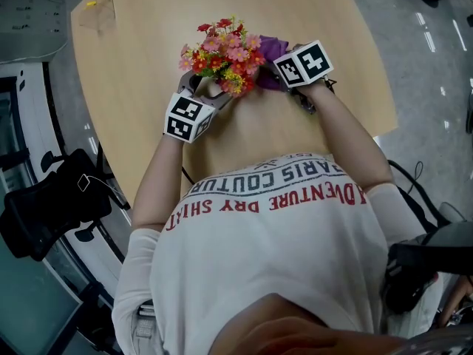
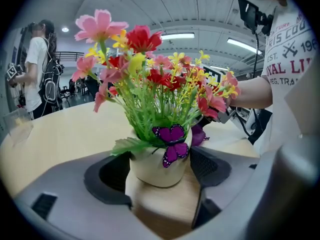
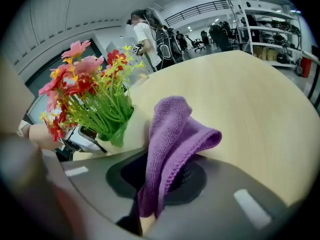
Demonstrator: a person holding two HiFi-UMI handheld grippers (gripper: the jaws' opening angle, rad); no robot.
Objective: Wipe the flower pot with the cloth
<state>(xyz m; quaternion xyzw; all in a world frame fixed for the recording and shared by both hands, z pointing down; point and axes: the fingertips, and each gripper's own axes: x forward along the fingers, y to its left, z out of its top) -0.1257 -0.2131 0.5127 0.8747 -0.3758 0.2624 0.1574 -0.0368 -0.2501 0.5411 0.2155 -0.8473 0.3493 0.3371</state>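
Observation:
A cream flower pot with a purple butterfly and a bunch of red, pink and yellow flowers stands on the wooden table. My left gripper is shut on the pot, one pad against each side. In the head view this gripper reaches in from the near left, and the blooms hide the pot. My right gripper is shut on a purple cloth, which stands up in a fold just right of the pot. Whether the cloth touches the pot I cannot tell.
A small clear plastic box sits at the table's far left corner. A black chair stands left of the table. Metal shelving and a person stand beyond the table's far edge.

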